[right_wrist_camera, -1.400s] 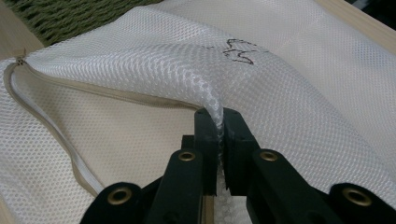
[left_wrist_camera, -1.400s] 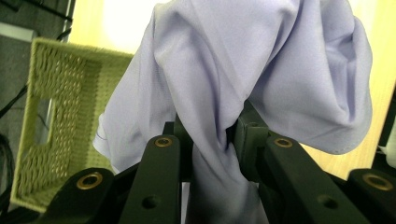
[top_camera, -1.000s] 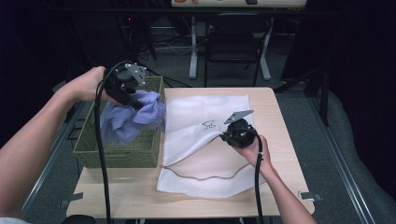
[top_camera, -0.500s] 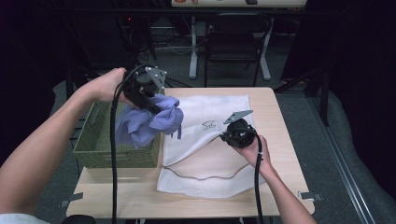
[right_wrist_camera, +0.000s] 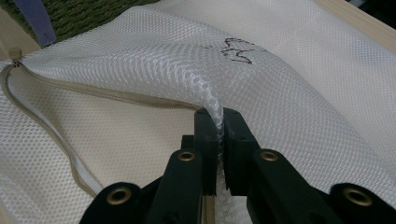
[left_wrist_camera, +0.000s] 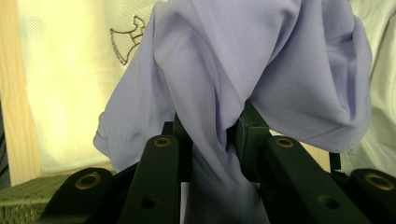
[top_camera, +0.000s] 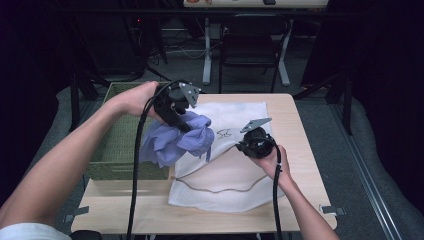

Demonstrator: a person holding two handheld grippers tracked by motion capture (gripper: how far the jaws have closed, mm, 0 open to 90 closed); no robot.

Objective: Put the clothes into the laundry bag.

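Observation:
A lavender cloth hangs bunched from my left gripper, whose jaws are shut on a fold of it. It hangs over the left edge of a white mesh laundry bag that lies on the table. My right gripper is shut on the bag's upper layer and lifts it beside the open zipper. A small black emblem is printed on the bag.
A green woven basket stands at the table's left side. The wooden table has bare strips to the right of the bag and along its front edge. A chair stands behind the table. Cables trail from both grippers.
My left gripper has carried the lavender cloth rightward from above the basket to the bag's left edge. The right gripper has kept its hold on the mesh in place.

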